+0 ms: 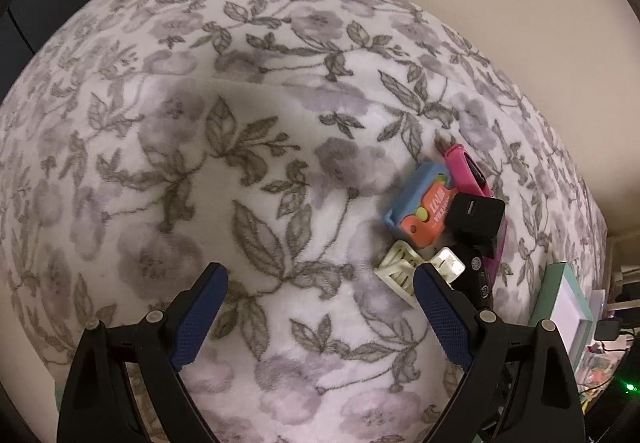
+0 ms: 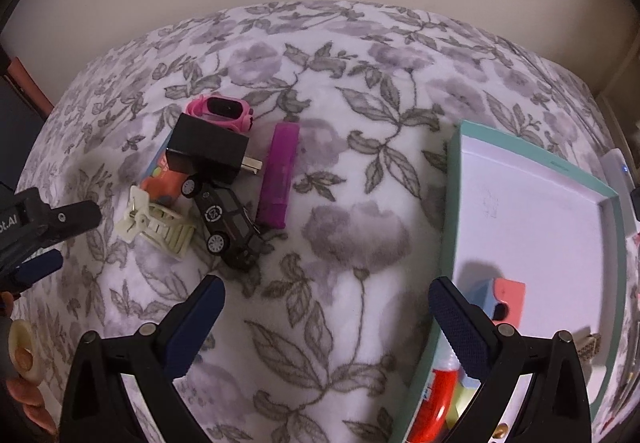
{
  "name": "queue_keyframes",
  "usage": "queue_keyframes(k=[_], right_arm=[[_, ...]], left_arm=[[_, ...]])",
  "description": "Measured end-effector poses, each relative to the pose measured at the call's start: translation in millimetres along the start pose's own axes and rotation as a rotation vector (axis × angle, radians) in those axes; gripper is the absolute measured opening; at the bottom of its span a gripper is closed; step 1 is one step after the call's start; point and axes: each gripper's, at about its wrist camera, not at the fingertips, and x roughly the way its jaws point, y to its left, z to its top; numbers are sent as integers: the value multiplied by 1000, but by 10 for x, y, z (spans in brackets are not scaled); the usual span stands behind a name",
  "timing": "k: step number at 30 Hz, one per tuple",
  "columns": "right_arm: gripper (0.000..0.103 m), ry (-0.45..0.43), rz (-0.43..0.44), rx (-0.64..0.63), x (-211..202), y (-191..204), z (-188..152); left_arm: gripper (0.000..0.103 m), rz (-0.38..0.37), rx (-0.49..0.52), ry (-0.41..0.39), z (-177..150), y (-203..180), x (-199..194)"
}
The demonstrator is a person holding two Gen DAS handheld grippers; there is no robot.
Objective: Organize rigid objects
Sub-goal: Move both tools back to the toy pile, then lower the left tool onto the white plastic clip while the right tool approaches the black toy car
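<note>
Both your left gripper (image 1: 320, 283) and right gripper (image 2: 326, 297) stand open and empty. The black toy car (image 2: 226, 221) lies in the pile on the floral blanket (image 2: 360, 123), well apart from the teal-rimmed box (image 2: 448, 227). Likely light, rigid and prone to rolling; pinch its sides.
</note>
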Motion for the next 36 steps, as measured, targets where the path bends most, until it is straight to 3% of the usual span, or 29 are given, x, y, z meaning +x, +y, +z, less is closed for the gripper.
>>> queue_keyframes(k=[8, 18, 24, 28, 31, 34, 36], right_arm=[[103, -51, 14, 34, -44, -115, 88], [103, -49, 1, 38, -18, -188, 81], [103, -50, -4, 28, -18, -174, 76], [103, -51, -17, 18, -14, -145, 77], [103, -73, -7, 20, -46, -142, 89], [103, -94, 13, 0, -87, -94, 105], [103, -108, 24, -32, -98, -11, 112]], left_arm=[[94, -92, 49, 24, 7, -192, 89], [94, -114, 177, 3, -57, -493, 214], [93, -113, 188, 15, -63, -532, 302], [80, -115, 191, 6, -62, -541, 303], [78, -105, 194, 13, -57, -553, 325], [64, -103, 196, 28, -60, -557, 346], [62, -111, 194, 34, -65, -562, 356]])
